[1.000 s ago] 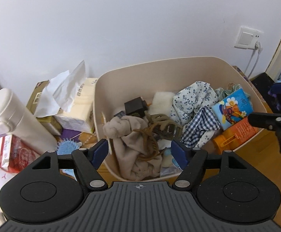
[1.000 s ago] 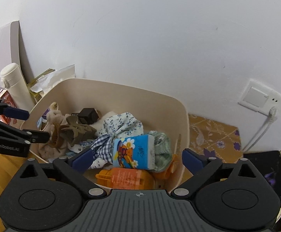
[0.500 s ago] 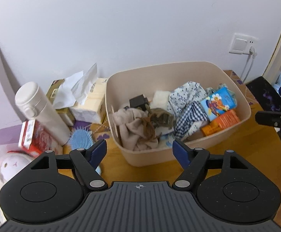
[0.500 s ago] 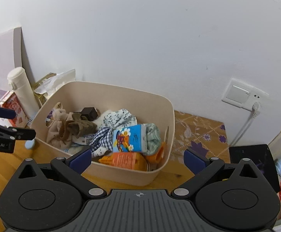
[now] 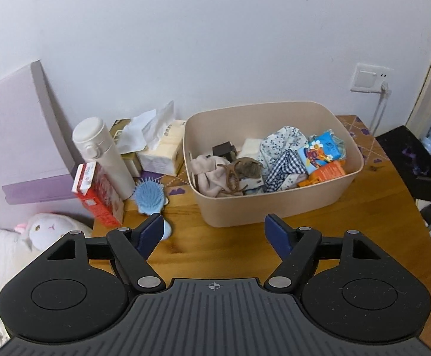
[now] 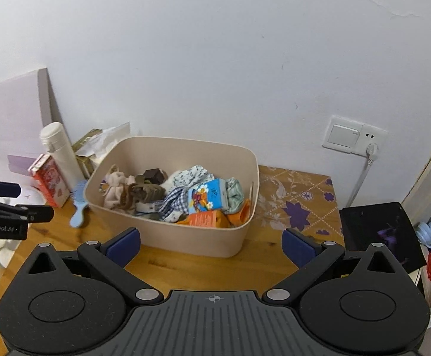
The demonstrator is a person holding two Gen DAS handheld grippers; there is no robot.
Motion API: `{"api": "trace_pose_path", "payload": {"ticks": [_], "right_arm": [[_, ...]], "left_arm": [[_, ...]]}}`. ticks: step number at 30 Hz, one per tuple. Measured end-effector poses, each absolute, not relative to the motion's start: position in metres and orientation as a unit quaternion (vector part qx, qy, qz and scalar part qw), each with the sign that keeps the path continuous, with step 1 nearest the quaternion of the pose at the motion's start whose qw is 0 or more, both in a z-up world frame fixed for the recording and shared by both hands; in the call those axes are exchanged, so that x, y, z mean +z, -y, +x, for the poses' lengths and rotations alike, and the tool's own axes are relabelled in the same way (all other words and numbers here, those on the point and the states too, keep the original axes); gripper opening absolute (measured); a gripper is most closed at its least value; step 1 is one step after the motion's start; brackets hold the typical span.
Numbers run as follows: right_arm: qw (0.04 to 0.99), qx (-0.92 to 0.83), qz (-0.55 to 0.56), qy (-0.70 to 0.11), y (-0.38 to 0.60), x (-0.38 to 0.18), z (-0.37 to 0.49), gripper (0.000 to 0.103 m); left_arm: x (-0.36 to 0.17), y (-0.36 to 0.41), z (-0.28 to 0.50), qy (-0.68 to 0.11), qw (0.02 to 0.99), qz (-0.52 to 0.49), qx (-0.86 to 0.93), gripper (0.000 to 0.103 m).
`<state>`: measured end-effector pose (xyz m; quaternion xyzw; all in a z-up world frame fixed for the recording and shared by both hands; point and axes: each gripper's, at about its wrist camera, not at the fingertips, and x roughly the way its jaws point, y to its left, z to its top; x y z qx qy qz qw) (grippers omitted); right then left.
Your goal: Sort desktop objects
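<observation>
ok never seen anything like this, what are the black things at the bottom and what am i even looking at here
Those black shapes are two hand-held grippers, one in each of a person's hands. Each carries a wide-angle camera looking forward along its two blue-tipped fingers, so each picture shows its own gripper at the bottom.

The left gripper is seen in the left wrist view, the right gripper in the right wrist view. Both are open and hold nothing.

Ahead of them, on a wooden table, stands a beige bin filled with cloths, a blue tissue pack and an orange box. Left of the bin, outside it, are a blue hairbrush, a white flask, a red box and a tissue pack. The job is sorting these things.
</observation>
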<state>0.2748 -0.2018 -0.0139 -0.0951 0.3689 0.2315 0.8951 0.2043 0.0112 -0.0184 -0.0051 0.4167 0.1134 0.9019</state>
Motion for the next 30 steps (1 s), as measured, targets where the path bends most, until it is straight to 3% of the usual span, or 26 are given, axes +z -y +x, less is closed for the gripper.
{"api": "trace_pose_path", "payload": {"ticks": [14,30], "right_arm": [[0.905,0.217,-0.092,-0.354,0.236,0.022,0.199,0.103],[0.917,0.199,-0.073,-0.339,0.274,0.044,0.137,0.103]], "left_arm": [[0.038,0.027,0.127,-0.361,0.927,-0.023,0.104,0.077],[0.052,0.078,0.064,-0.367,0.923,-0.057,0.098,0.078]]}}
